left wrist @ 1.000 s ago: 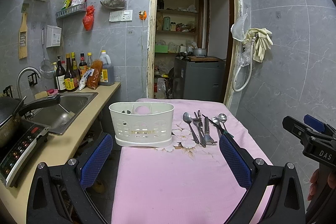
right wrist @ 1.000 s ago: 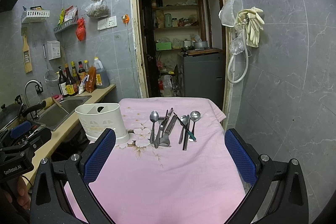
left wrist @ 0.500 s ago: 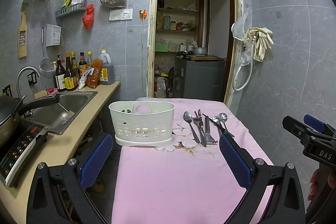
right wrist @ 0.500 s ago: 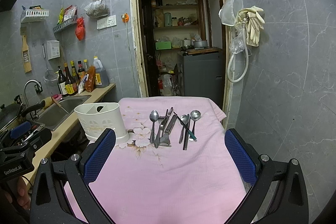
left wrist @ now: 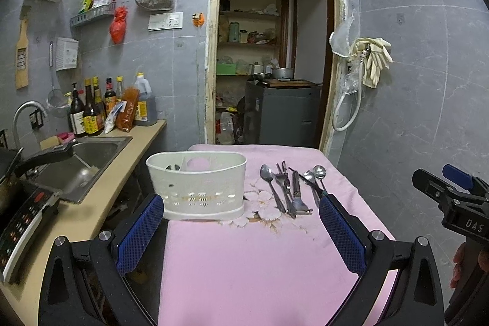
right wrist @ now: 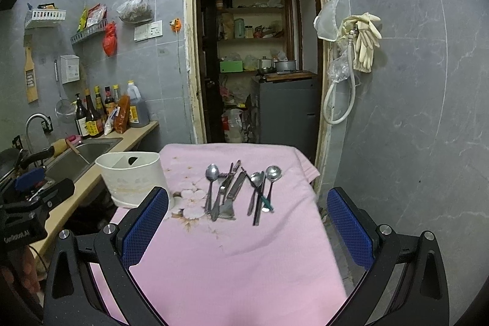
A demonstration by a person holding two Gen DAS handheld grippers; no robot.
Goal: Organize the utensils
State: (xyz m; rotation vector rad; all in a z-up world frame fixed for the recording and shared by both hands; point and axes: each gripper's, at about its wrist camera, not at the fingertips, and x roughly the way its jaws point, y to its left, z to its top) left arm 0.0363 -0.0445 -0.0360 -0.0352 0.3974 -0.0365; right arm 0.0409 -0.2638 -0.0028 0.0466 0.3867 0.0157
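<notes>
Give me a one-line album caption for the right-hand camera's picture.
Open right gripper faces loose utensils on a pink tablecloth, beside a white utensil holder in a small grey-tiled kitchen.

Bottles (left wrist: 91,109) beside sink (left wrist: 79,164); gloves (right wrist: 365,42) on wall.

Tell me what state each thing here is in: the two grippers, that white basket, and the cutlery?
Left gripper: open, holding nothing.
Right gripper: open, holding nothing.
White basket: upright on the pink cloth.
Cutlery: lying loose on the cloth, beside the basket, not yet sorted.
</notes>
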